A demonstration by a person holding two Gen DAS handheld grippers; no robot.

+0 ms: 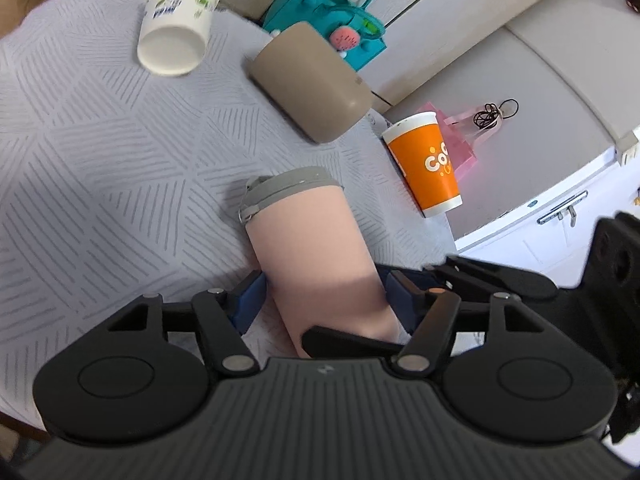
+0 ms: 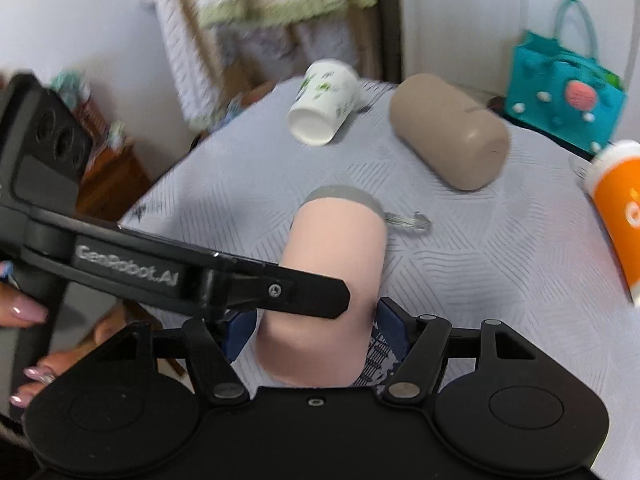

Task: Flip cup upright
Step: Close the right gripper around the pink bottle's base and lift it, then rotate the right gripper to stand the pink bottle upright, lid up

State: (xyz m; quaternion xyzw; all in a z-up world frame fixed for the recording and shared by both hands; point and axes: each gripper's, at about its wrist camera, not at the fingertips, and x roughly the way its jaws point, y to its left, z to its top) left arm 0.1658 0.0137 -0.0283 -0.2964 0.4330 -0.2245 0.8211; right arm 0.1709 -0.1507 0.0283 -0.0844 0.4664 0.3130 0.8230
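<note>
A pink cup (image 1: 320, 256) with a grey lid end (image 1: 292, 186) lies tilted over the grey patterned cloth. My left gripper (image 1: 324, 300) is shut on its lower body, blue pads on both sides. In the right wrist view the same pink cup (image 2: 332, 280) sits between my right gripper's (image 2: 316, 332) blue pads, also shut on it. The left gripper's black finger (image 2: 280, 292) crosses the cup from the left. The cup's base is hidden by the grippers.
On the cloth-covered table (image 1: 100, 152) lie a white cup with green print (image 1: 176, 20), a taupe cup (image 1: 312, 84), and an orange cup (image 1: 428, 164) near the right edge. A teal bag (image 1: 340, 20) stands behind. A white cabinet (image 1: 540, 220) is to the right.
</note>
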